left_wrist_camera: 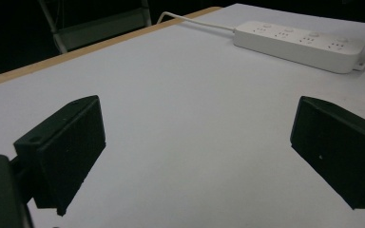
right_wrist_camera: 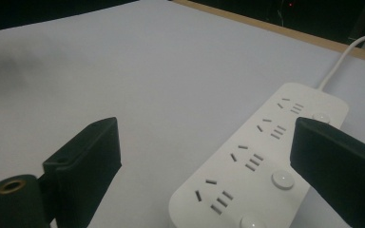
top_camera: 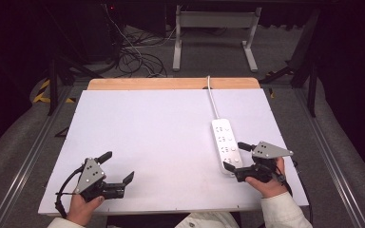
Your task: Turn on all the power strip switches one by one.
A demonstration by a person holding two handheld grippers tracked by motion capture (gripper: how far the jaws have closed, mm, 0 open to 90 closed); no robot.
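Note:
A white power strip (top_camera: 226, 144) lies on the right half of the white table (top_camera: 161, 137), its cord (top_camera: 214, 99) running to the far edge. My right gripper (top_camera: 235, 156) stands open at the strip's near end, one jaw on each side of it. In the right gripper view the power strip (right_wrist_camera: 261, 156) with its sockets and round buttons lies between the jaws, closer to the right one; right gripper (right_wrist_camera: 204, 166). My left gripper (top_camera: 119, 167) rests open at the near left with nothing in it. The left gripper view has the left gripper (left_wrist_camera: 197, 142) over bare table and the power strip (left_wrist_camera: 298, 45) far off.
A wooden strip (top_camera: 173, 83) borders the table's far edge. Behind it stand a white metal frame (top_camera: 214, 28) and loose cables (top_camera: 133, 54) on the floor. Metal rails run along both sides of the table.

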